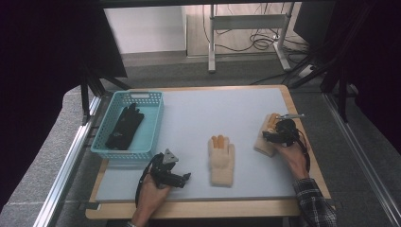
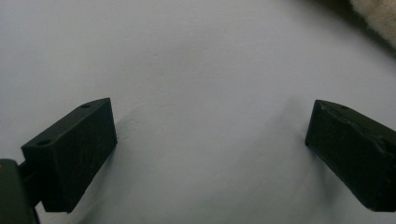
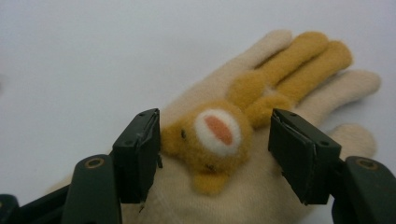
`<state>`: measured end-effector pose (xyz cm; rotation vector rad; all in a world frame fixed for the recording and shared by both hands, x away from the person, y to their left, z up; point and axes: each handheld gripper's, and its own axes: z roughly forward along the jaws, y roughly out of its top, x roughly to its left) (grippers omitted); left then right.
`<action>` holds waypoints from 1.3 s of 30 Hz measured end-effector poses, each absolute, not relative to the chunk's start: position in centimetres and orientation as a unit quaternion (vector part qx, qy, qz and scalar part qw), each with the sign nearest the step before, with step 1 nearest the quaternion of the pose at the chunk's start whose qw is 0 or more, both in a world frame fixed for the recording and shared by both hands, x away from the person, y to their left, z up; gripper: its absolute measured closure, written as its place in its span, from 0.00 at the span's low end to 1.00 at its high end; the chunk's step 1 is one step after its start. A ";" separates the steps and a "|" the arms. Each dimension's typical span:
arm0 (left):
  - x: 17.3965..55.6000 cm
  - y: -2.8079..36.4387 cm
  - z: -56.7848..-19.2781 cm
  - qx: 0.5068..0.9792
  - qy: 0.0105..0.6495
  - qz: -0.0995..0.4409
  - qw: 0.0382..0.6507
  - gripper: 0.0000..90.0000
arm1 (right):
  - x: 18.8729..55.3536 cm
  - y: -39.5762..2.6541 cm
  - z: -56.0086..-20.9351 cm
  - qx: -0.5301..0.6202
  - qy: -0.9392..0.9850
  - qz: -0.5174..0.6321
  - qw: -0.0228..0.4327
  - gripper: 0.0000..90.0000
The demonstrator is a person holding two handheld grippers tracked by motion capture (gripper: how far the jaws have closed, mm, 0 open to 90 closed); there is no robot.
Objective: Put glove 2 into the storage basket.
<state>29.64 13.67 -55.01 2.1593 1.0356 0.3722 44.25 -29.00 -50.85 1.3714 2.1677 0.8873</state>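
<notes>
Right gripper (image 3: pixel 215 154) stands with its black jaws apart, astride the orange bear face sewn on a cream fleece glove (image 3: pixel 261 93); the left jaw looks to touch the bear's edge, the right jaw stands clear of it, and nothing is clamped. That glove lies flat at the right of the pale grey table (image 1: pixel 198 109), fingers pointing to the far side; the right gripper view shows its fuzzy nap, the orange middle fingers and the bear's white muzzle, which the high view hides under the gripper (image 1: pixel 270 135) and hand.

A second cream glove (image 1: pixel 221 160) with orange fingertips lies at the middle of the table, well apart from the first.

Left gripper (image 2: pixel 210 140) rests near the near edge, left of that second glove; its blocky black jaws stand wide apart over bare table, with a woolly cream corner at the top right of its own view.

At the far left sits a turquoise plastic basket (image 1: pixel 153 124) with slotted walls; a black glove (image 1: pixel 124 127) lies inside it.
</notes>
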 end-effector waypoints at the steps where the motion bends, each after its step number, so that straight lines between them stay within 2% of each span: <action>1: 29.6 13.7 -55.0 0.834 0.400 0.144 0.351 0.02 | 44.4 -28.8 -51.3 0.496 0.779 0.318 0.215 0.42; 2: 29.6 13.7 -55.0 0.834 0.400 0.144 0.351 0.02 | 44.4 -28.8 -51.3 0.496 0.779 0.318 0.215 0.42; 3: 29.6 13.7 -55.0 0.835 0.400 0.144 0.351 0.02 | 44.3 -28.7 -51.8 0.492 0.779 0.315 0.227 0.51; 4: 29.6 13.7 -55.0 0.835 0.399 0.144 0.351 0.02 | 44.3 -28.7 -51.8 0.492 0.779 0.315 0.227 0.51; 6: 29.6 13.7 -55.0 0.835 0.399 0.144 0.351 0.02 | 44.0 -28.7 -51.7 0.490 0.779 0.320 0.225 0.62; 8: 29.6 13.7 -55.0 0.835 0.399 0.144 0.351 0.02 | 43.9 -28.7 -51.5 0.486 0.783 0.317 0.225 0.65; 27: 29.6 13.7 -55.0 0.834 0.400 0.144 0.351 0.02 | 39.9 -28.8 -47.9 0.427 0.796 0.375 0.208 0.66; 39: 29.6 13.7 -55.0 0.834 0.400 0.145 0.352 0.03 | 35.3 -24.7 -44.8 0.339 0.822 0.426 0.165 0.66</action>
